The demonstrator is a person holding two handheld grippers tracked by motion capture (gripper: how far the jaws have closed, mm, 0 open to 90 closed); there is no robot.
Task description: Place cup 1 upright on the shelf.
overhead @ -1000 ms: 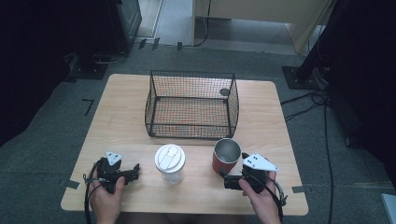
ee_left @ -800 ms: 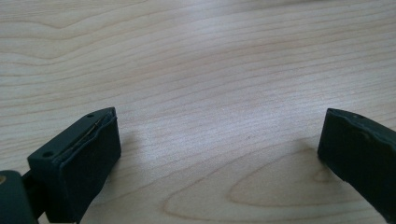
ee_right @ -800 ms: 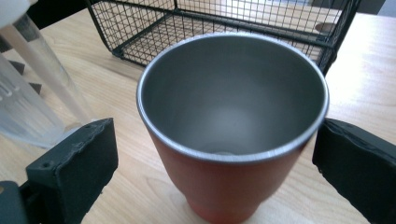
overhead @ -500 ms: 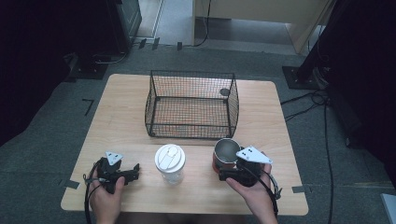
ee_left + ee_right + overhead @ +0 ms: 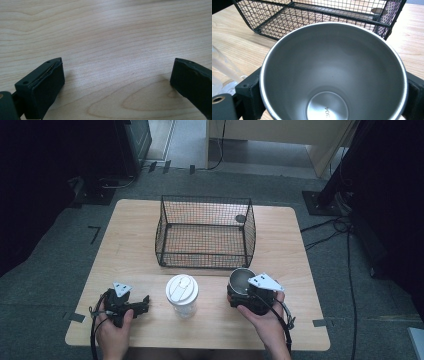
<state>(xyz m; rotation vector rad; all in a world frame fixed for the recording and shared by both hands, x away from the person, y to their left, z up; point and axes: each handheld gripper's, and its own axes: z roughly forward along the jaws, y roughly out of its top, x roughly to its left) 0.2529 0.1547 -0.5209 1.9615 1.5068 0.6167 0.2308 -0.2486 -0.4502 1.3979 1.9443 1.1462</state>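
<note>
On the light wooden table (image 5: 125, 250), my right gripper (image 5: 246, 296) has advanced and now brackets the empty steel cup (image 5: 333, 72), ready to lift, while my left gripper (image 5: 117, 85) rests spread.

Cup (image 5: 332, 72) betw. right gripper (image 5: 332, 100) jaws: brushed steel, satin sheen, smooth inside. Jaws matt black plastic. Beyond it, basket (image 5: 322, 15): thin black wire mesh. Beside it, clear glossy plastic cup (image 5: 182, 296) w/ white lid. Table (image 5: 105, 37) under left gripper (image 5: 117, 80): pale wood, smooth, visible grain.
</note>
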